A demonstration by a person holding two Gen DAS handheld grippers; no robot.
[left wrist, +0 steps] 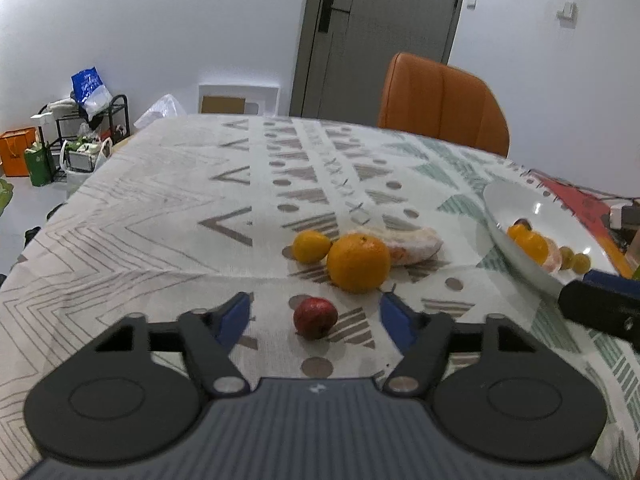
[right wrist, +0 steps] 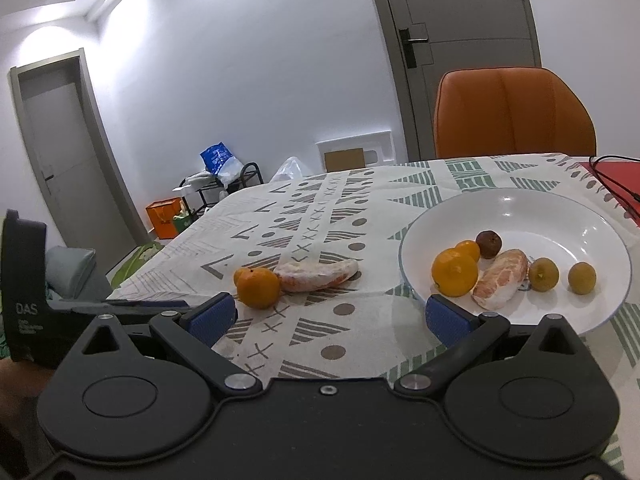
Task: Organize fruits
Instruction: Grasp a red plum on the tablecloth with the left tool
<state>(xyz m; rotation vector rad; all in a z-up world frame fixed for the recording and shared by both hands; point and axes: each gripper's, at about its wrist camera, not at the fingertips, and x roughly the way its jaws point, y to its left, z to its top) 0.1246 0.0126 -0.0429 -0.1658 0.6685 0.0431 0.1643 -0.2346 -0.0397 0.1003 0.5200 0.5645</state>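
Observation:
A small dark red fruit (left wrist: 315, 317) lies on the patterned tablecloth between the fingers of my open left gripper (left wrist: 316, 316). Just beyond it sit a large orange (left wrist: 358, 263), a smaller orange (left wrist: 310, 246) and a peeled citrus segment (left wrist: 414, 243). The white plate (right wrist: 560, 216) at the right holds two oranges (right wrist: 455, 272), a peeled segment (right wrist: 502, 279), a dark fruit (right wrist: 489, 244) and two yellow-green fruits (right wrist: 543, 274). My right gripper (right wrist: 329, 316) is open and empty, hovering near the plate's front rim. On the cloth to its left lie an orange (right wrist: 258, 287) and the segment (right wrist: 316, 276).
An orange chair (right wrist: 514, 112) stands at the table's far side before a grey door (left wrist: 380, 32). A red mat with a black cable (right wrist: 612, 182) lies behind the plate. Bags and a black rack (left wrist: 72, 136) clutter the floor at left. The other gripper's body (right wrist: 24, 292) shows at left.

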